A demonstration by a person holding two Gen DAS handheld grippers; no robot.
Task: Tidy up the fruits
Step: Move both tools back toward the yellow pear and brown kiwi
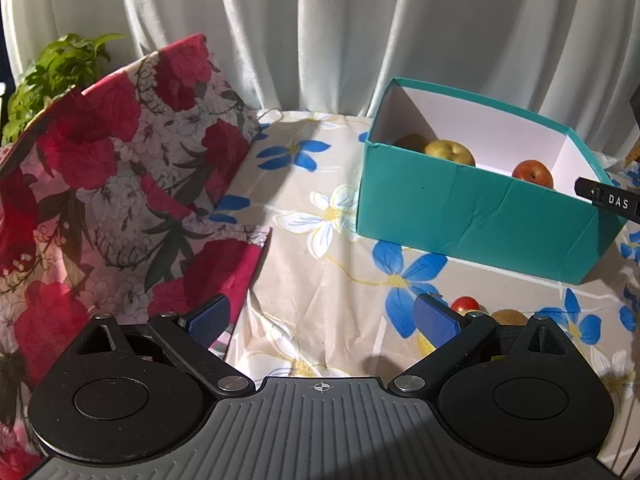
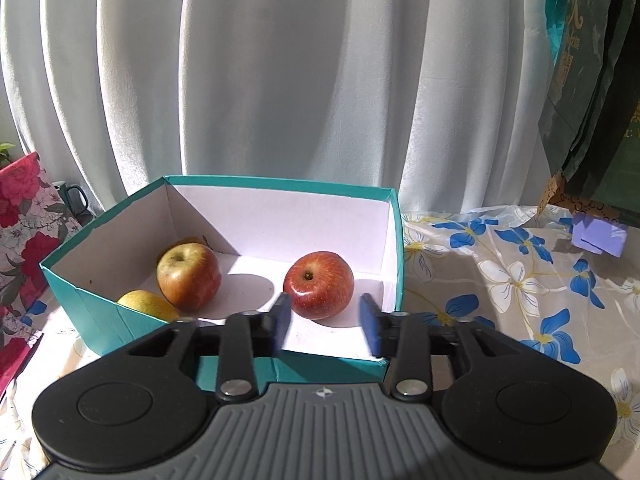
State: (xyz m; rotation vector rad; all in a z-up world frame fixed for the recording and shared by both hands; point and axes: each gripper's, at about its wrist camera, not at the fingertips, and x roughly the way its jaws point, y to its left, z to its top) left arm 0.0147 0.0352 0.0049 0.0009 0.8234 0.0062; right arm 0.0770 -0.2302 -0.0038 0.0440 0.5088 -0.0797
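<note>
Comparing views: right wrist camera looks straight into the teal box [image 2: 132, 322] and resolves its contents — a red apple [image 2: 319, 285] on the white floor toward the right wall, a red-green apple [image 2: 189, 276] to the left, a yellow pear [image 2: 149, 305] tucked against the near wall, plus a sliver of another yellow fruit behind the red-green apple. Left wrist camera sees the same teal box [image 1: 472, 216] from outside and lower, so only fruit tops clear the rim: yellow pear [image 1: 450, 153], red apple [image 1: 533, 174].

Left view only: a small red tomato-like fruit [image 1: 465, 304] and a brownish fruit [image 1: 509, 317] on the floral tablecloth [image 1: 320, 272], just behind the right-hand finger, partly hidden. Also a red floral gift bag [image 1: 120, 184] lying to the left, green plant [image 1: 52, 76] behind it.

Right view only: lilac folded paper [image 2: 598, 236] far right on the cloth, dark green bags [image 2: 592, 100] hanging above.

Pose: right gripper [image 2: 326, 320] is level, over the box's near wall, jaws moderately apart, empty; red apple sits just beyond the tips, not touched. Left gripper [image 1: 322, 318] is low over the cloth, between bag and box, jaws wide, nothing held.
</note>
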